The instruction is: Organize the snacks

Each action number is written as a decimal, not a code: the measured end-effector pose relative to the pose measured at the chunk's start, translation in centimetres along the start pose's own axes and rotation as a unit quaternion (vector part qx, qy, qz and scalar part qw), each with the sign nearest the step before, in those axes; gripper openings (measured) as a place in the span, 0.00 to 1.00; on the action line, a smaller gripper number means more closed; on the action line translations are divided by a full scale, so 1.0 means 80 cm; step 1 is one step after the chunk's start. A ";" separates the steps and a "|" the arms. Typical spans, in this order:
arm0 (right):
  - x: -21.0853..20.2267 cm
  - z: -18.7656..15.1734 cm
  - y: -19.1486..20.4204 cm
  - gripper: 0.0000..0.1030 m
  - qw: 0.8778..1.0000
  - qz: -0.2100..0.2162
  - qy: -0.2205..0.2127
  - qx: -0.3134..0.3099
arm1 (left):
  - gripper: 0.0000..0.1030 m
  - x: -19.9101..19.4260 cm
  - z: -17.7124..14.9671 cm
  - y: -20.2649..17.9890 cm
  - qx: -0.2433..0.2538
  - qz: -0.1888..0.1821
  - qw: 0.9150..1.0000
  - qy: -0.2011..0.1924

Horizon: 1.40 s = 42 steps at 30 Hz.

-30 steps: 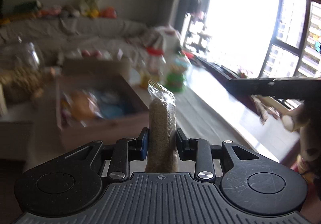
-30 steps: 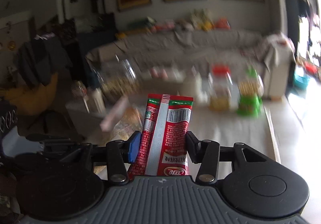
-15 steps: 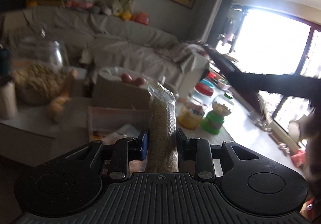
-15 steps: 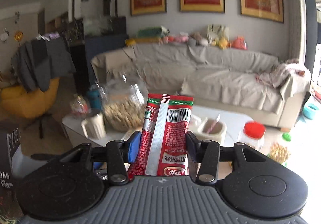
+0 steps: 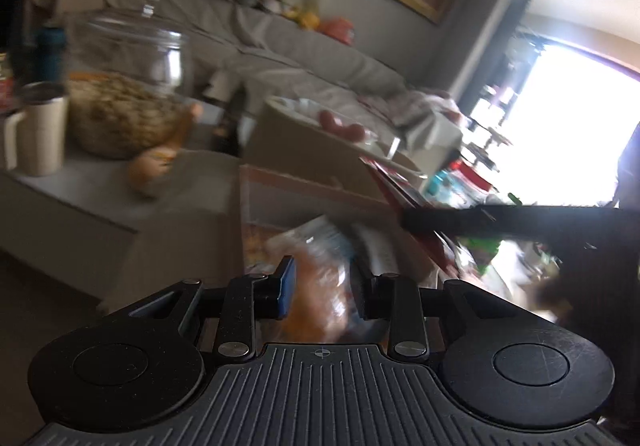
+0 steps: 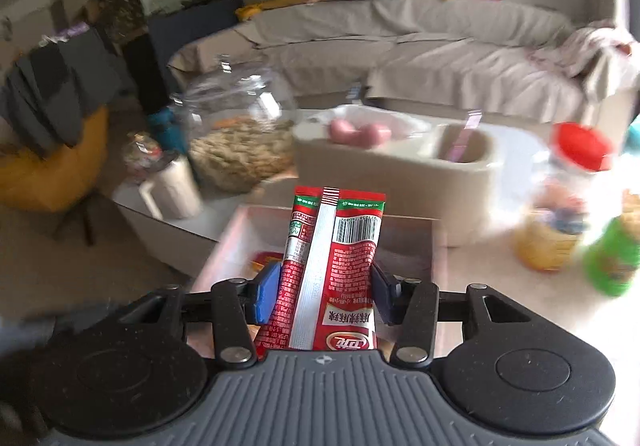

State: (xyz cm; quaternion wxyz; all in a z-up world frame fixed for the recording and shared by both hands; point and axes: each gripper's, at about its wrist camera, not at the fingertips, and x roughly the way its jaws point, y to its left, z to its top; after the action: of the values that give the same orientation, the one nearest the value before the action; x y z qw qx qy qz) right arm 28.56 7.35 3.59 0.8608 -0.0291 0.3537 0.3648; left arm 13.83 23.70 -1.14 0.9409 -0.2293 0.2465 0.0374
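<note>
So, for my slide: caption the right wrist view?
Right gripper fingers opening around a red snack packet above the cardboard box.

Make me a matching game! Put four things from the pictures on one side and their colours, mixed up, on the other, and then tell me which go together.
Things:
1. packet
2. jar lid
3. mug
4. chair

Colours:
A. cream
B. yellow
C. plain red
D. red with a white stripe

Pairs: 1-D, 2-C, 3-A, 4-B
</note>
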 end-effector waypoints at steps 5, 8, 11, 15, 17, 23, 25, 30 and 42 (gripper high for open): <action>0.017 0.003 0.001 0.60 1.000 -0.005 -0.001 0.024 | 0.32 -0.047 -0.024 -0.005 0.006 -0.004 1.000 0.000; -0.022 -0.017 0.001 0.66 0.999 0.002 -0.022 0.027 | 0.29 -0.067 -0.039 -0.019 0.020 -0.006 1.000 -0.006; -0.081 -0.054 0.010 0.74 0.998 0.008 -0.057 0.020 | 0.20 -0.086 -0.056 -0.048 0.065 -0.004 0.998 -0.014; -0.154 -0.120 0.029 0.75 0.997 -0.003 -0.083 0.005 | 0.18 -0.123 -0.089 -0.095 0.112 0.004 0.993 -0.032; -0.187 -0.154 0.036 0.76 0.995 -0.025 -0.092 0.001 | 0.18 -0.140 -0.106 -0.115 0.118 0.023 0.992 -0.034; -0.242 -0.235 0.044 0.78 0.992 -0.079 -0.096 0.019 | 0.17 -0.171 -0.140 -0.151 0.116 0.047 0.992 -0.017; -0.249 -0.250 0.044 0.78 0.992 -0.081 -0.091 0.019 | 0.17 -0.177 -0.145 -0.158 0.117 0.054 0.992 -0.012; -0.258 -0.264 0.042 0.78 0.993 -0.069 -0.090 0.030 | 0.17 -0.183 -0.155 -0.168 0.133 0.069 0.989 -0.010; -0.251 -0.266 0.045 0.78 0.993 -0.077 -0.080 0.026 | 0.17 -0.186 -0.163 -0.175 0.142 0.077 0.987 0.003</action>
State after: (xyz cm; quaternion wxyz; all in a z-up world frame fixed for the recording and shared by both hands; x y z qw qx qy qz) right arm 4.01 -8.81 1.09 0.9123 -0.0043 0.2897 0.2893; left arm -2.43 5.97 1.71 0.9574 -0.0737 0.2694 0.0735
